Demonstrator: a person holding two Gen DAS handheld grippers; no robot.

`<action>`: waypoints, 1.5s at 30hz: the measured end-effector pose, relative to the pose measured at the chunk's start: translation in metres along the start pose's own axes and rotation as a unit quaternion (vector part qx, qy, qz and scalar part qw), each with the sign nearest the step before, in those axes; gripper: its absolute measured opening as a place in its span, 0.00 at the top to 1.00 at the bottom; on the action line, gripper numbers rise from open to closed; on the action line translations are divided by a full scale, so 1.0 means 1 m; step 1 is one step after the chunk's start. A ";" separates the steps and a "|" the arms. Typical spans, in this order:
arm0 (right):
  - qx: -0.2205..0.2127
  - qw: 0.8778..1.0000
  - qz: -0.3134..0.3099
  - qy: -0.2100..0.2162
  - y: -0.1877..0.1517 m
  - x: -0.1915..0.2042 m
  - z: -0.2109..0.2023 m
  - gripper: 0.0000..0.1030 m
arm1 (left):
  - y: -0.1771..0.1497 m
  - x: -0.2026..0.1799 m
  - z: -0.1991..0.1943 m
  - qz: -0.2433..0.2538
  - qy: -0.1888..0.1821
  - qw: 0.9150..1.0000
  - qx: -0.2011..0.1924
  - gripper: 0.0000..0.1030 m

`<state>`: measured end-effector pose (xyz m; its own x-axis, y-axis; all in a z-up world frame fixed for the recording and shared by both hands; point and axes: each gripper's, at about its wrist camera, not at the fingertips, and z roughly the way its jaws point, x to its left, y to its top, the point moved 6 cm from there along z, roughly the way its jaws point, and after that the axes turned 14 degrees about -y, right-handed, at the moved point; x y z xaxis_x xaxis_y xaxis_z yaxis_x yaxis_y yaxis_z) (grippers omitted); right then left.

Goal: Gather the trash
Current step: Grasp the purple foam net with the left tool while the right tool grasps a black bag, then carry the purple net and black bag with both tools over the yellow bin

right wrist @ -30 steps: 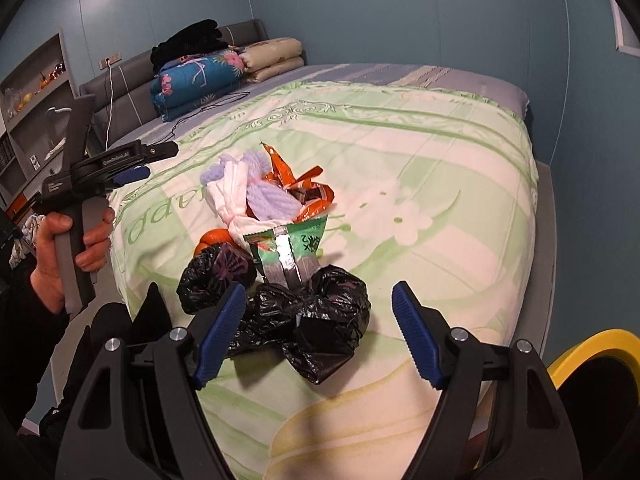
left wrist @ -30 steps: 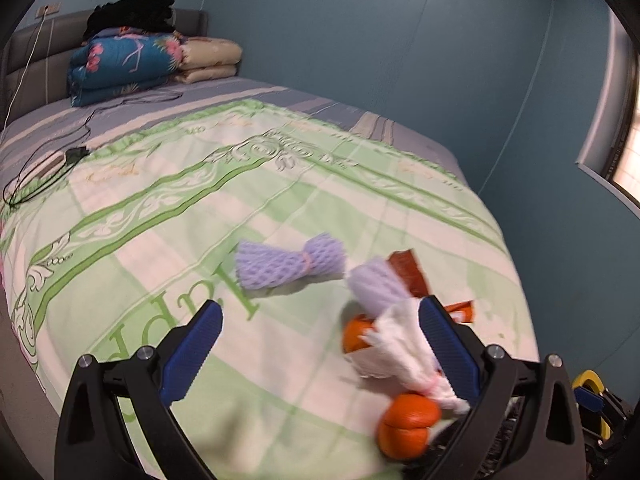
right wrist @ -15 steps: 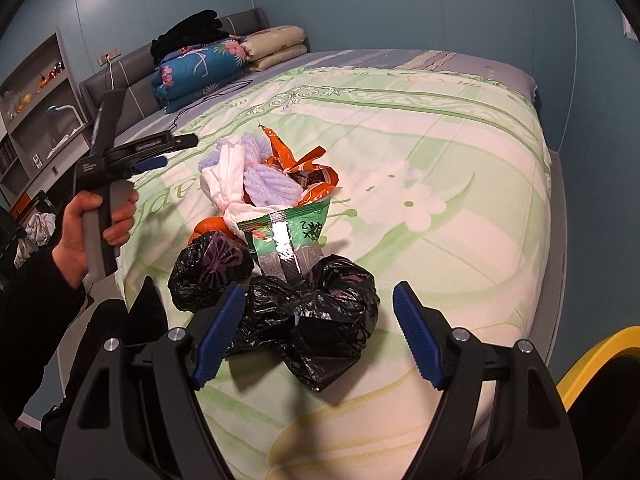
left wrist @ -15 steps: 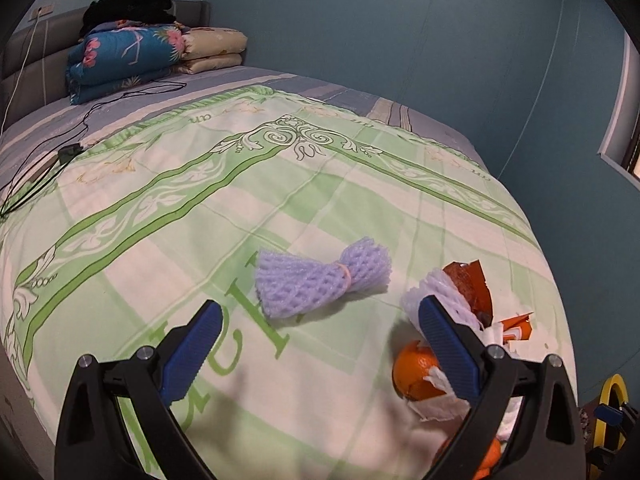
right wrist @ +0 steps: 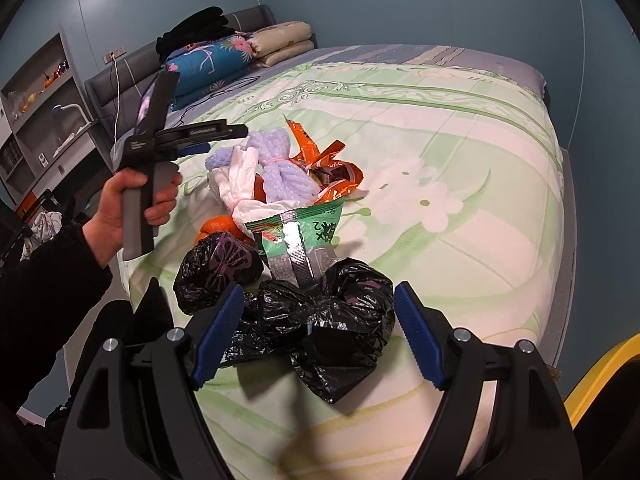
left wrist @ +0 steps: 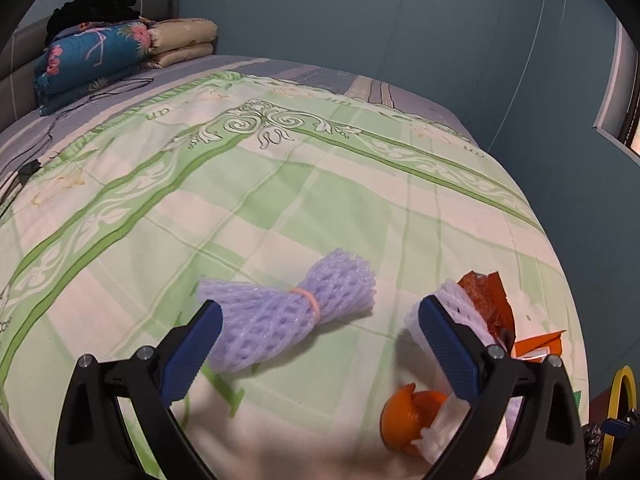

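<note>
On the green-and-cream bedspread lies 1 heap of trash. It holds 2 lavender foam fruit nets: 1 tied at its waist with a pink band, and 1 more at its 3 o'clock. There is 1 torn orange wrapper, 1 green snack packet with a silver strip, 1 white tissue wad, orange peel and 2 crumpled black plastic bags: a small 1 and a larger 1 at its 4 o'clock.

The left gripper has its jaws wide, empty, just short of the banded net. The right gripper is spread wide on either side of the larger bag, pads not pressing it. At 10 o'clock in the right view, a hand grips the left tool's handle.
</note>
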<state>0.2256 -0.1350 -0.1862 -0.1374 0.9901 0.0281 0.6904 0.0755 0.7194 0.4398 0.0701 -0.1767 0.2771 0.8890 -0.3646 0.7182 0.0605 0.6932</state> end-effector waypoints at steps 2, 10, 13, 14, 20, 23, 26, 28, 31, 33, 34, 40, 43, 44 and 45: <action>0.003 1.000 -0.002 0.001 0.000 0.002 0.002 0.29 | 0.000 0.005 0.011 0.003 0.012 1.000 0.010 0.08; 0.008 1.000 -0.001 0.001 0.000 0.003 0.005 0.29 | 0.004 0.022 0.035 -0.002 0.020 0.999 0.027 0.18; 0.013 1.000 0.001 0.002 -0.001 0.003 0.006 0.29 | 0.002 0.024 0.040 0.010 0.024 0.999 0.037 0.26; 0.014 1.000 0.001 0.002 -0.001 0.003 0.008 0.29 | 0.000 0.024 0.041 0.016 0.026 0.999 0.042 0.29; 0.025 1.000 -0.003 -0.002 -0.004 0.005 0.015 0.37 | -0.005 0.018 0.043 0.049 0.032 0.997 0.052 0.61; 0.031 0.999 -0.007 -0.011 -0.005 0.006 0.018 0.63 | -0.005 0.013 0.042 0.059 0.042 0.996 0.049 0.68; 0.044 0.999 -0.004 -0.006 -0.006 0.005 0.020 0.76 | -0.004 0.012 0.040 0.052 0.042 0.997 0.047 0.70; 0.048 0.999 0.002 -0.006 -0.009 0.002 0.021 0.81 | -0.003 0.012 0.037 0.046 0.040 0.997 0.045 0.72; 0.048 0.999 0.003 -0.011 -0.010 0.000 0.019 0.87 | -0.001 0.012 0.030 0.040 0.041 0.997 0.042 0.76; 0.047 0.999 0.005 -0.012 -0.011 -0.002 0.017 0.90 | 0.000 0.011 0.026 0.038 0.042 0.998 0.041 0.77; 0.048 0.999 0.009 -0.008 -0.011 -0.003 0.015 0.91 | 0.000 0.010 0.024 0.037 0.041 0.998 0.040 0.77; 0.033 0.999 0.026 -0.005 -0.008 -0.009 -0.004 0.92 | 0.003 0.007 0.004 0.022 0.036 0.999 0.023 0.78; 0.020 0.999 0.032 -0.002 -0.005 -0.012 -0.017 0.92 | 0.002 0.006 -0.008 0.009 0.030 0.999 0.014 0.78; 0.016 0.999 0.032 -0.002 -0.004 -0.012 -0.021 0.92 | 0.002 0.005 -0.013 0.006 0.029 1.000 0.010 0.78; 0.011 0.999 0.031 -0.003 -0.004 -0.012 -0.026 0.92 | 0.002 0.005 -0.018 0.004 0.028 1.000 0.007 0.78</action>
<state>0.2063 -0.1506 -0.1713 -0.0896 0.9936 0.0687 0.7134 0.0159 0.7006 0.4314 0.0825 -0.1656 0.2475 0.9134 -0.3231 0.7243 0.0471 0.6878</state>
